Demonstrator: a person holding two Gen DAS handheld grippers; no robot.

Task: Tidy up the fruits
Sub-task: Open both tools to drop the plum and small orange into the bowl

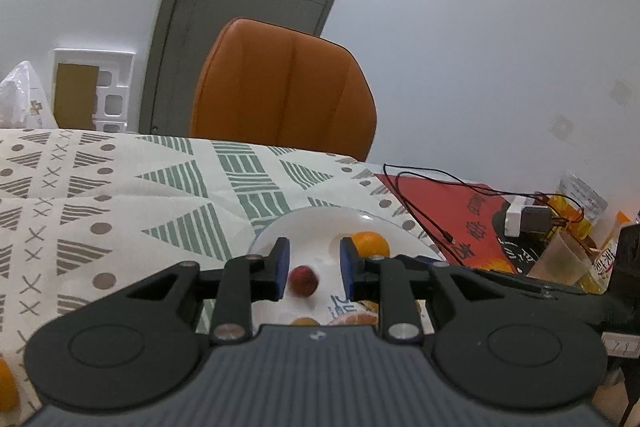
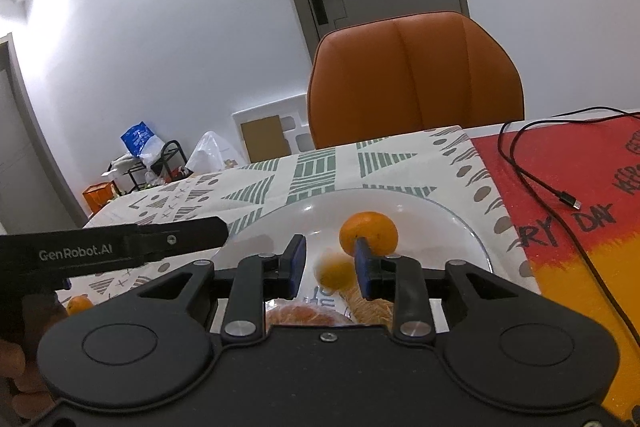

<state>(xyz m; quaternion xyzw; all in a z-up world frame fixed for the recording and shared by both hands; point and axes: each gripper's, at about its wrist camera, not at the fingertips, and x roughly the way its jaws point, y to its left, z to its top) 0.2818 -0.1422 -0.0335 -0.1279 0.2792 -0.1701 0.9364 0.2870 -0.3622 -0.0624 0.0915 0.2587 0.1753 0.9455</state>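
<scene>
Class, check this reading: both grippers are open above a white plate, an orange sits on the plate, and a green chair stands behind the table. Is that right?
Not quite. The chair is orange, not green, as the right wrist view shows. The rest holds: the left gripper and right gripper are open above the white plate, and an orange sits on it.

Black gripper (image 2: 330, 267) linkages, blue pads (image 2: 298, 263), silver screws, "GenRobot.AI" lettering.

The left claw (image 1: 314, 269) is level, its blue-padded fingers (image 1: 281, 267) spread apart with nothing gripped. The right claw (image 2: 330, 265) is parted too, apparently empty, though blur clouds the gap. Its left neighbour's black body reaches in beside it.
</scene>
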